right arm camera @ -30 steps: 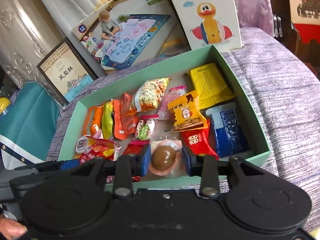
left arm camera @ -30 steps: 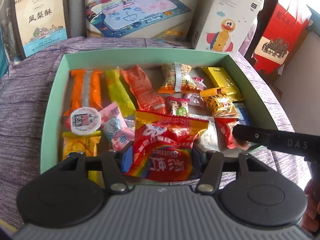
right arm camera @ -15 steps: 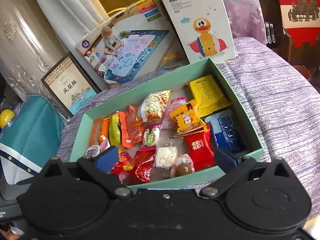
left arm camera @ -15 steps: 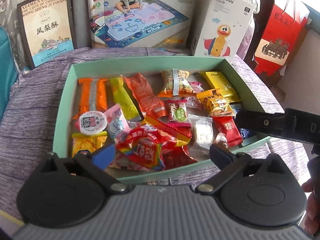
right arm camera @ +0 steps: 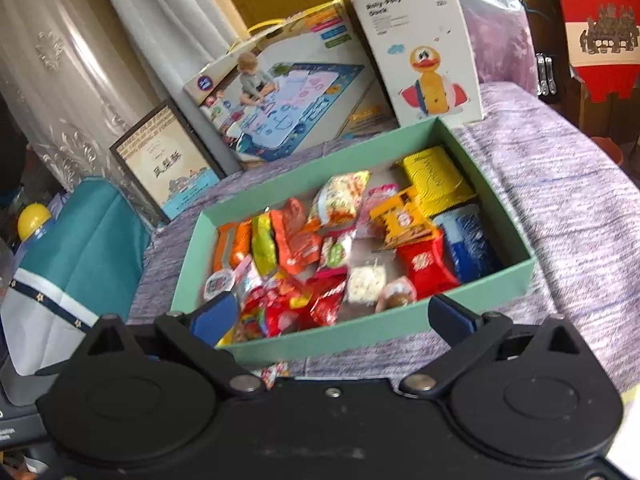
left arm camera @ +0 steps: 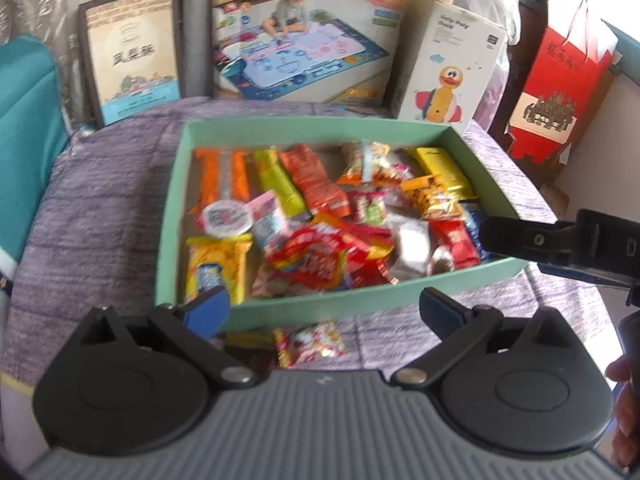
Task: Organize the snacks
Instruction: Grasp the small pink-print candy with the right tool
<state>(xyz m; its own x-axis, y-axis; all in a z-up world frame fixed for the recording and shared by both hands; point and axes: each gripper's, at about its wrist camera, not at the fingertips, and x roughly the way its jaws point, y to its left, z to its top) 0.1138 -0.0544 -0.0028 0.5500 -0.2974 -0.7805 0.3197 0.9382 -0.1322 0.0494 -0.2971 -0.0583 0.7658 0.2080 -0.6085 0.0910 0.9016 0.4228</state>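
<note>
A mint-green box [left arm camera: 320,312] [right arm camera: 496,280] on the purple cloth holds many snack packets. A red rainbow candy bag [left arm camera: 316,260] [right arm camera: 272,312] lies at its near side, and a brown round sweet in a clear wrapper [right arm camera: 396,298] lies near the front wall. My left gripper [left arm camera: 324,308] is open and empty, pulled back in front of the box. My right gripper [right arm camera: 334,318] is open and empty, also in front of the box; it shows at the right in the left wrist view [left arm camera: 560,244]. A small snack packet [left arm camera: 310,344] [right arm camera: 274,372] lies on the cloth outside the box's front wall.
Behind the box stand a framed pastry box [left arm camera: 132,52], a play-mat box [left arm camera: 304,48] and a white duck toy box [left arm camera: 452,76]. A red gift box [left arm camera: 560,80] stands at the right. A teal bag [right arm camera: 80,256] sits left of the table.
Both grippers opened and let go: the left dropped the red candy bag into the box, the right dropped the brown sweet. Both then drew back and up from the box.
</note>
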